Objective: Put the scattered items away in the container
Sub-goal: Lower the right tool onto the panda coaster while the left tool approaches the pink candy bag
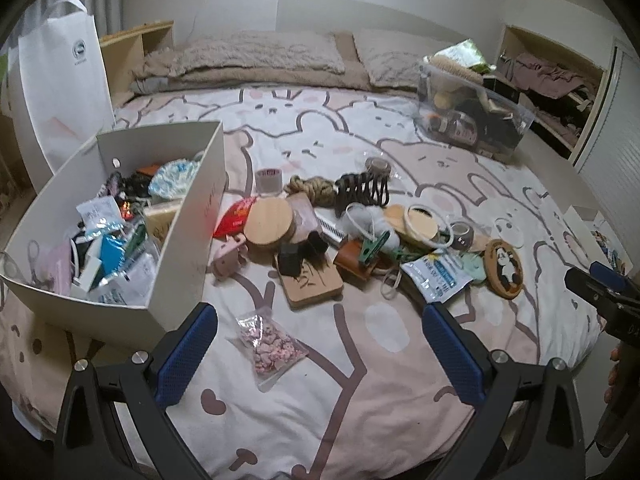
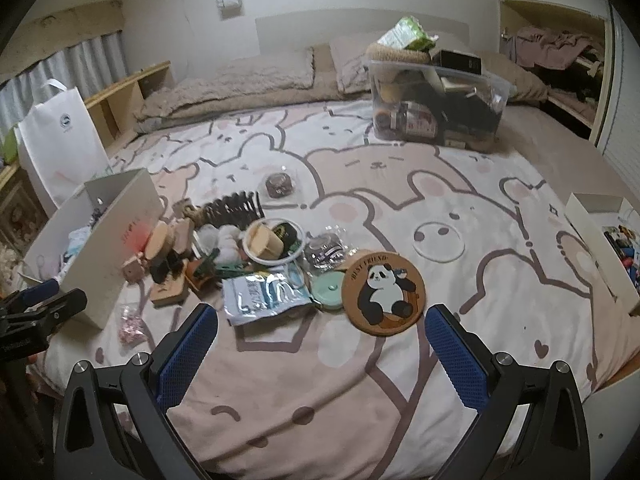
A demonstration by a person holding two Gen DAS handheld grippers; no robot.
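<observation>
While both of your tools hang over the near edge of the bed [image 2: 460, 184], your left tool [image 1: 320, 344] and right tool [image 2: 320, 344] each have their blue pads spread wide with nothing between them. Your white box [image 1: 188, 240] sits on the left of the bed, already partly full, with the scattered pile just beside its right wall: wooden lid [image 1: 267, 222], red packet [image 1: 234, 216], dark hair claw [image 1: 362, 191]. Nearest you are the bag of pink bits [image 1: 272, 342], the panda coaster [image 2: 384, 292] and the silver pouch [image 2: 264, 295].
</observation>
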